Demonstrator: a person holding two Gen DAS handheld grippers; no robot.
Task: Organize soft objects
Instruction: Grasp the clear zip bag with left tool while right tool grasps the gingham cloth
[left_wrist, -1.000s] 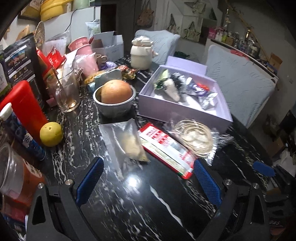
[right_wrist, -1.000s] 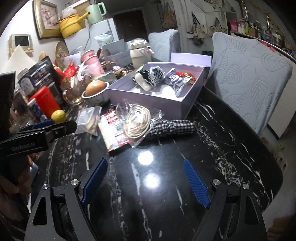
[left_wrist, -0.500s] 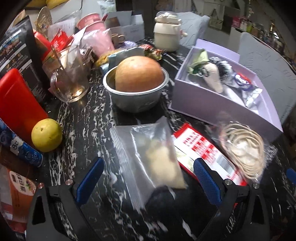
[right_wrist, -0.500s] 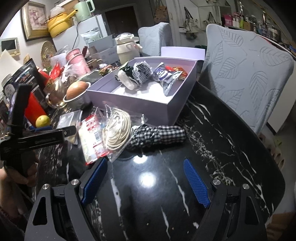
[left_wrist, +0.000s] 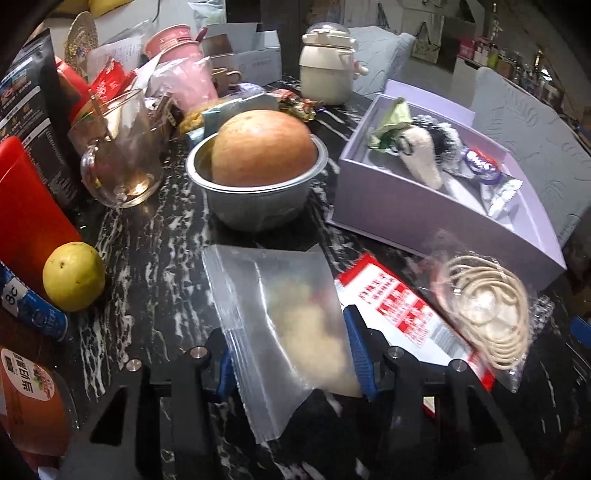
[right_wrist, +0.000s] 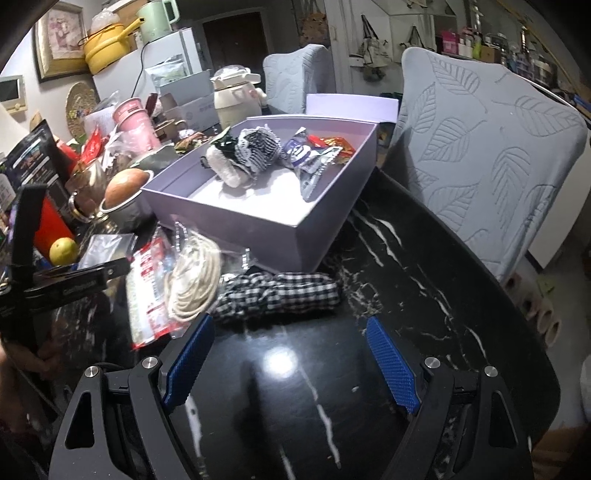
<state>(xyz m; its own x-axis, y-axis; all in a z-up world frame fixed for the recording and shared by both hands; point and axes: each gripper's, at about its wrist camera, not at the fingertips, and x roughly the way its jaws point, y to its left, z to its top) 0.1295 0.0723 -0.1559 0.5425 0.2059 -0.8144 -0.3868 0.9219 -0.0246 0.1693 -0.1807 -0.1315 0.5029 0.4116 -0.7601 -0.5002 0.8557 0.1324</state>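
Cluttered black marble desk (right_wrist: 424, 266). Left claw (left_wrist: 291, 354) has just closed, clamped on a clear plastic bag (left_wrist: 280, 314). Right claw (right_wrist: 288, 365) spread wide, empty, near checkered cloth (right_wrist: 280, 291).

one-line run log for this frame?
left hand-held gripper: jaws just closed on clear zip bag | right hand-held gripper: open, empty, near checkered cloth

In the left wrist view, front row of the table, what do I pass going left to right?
Yellow citrus fruit → clear zip bag between the left gripper pads → red-and-white packet → bagged coil of cord.
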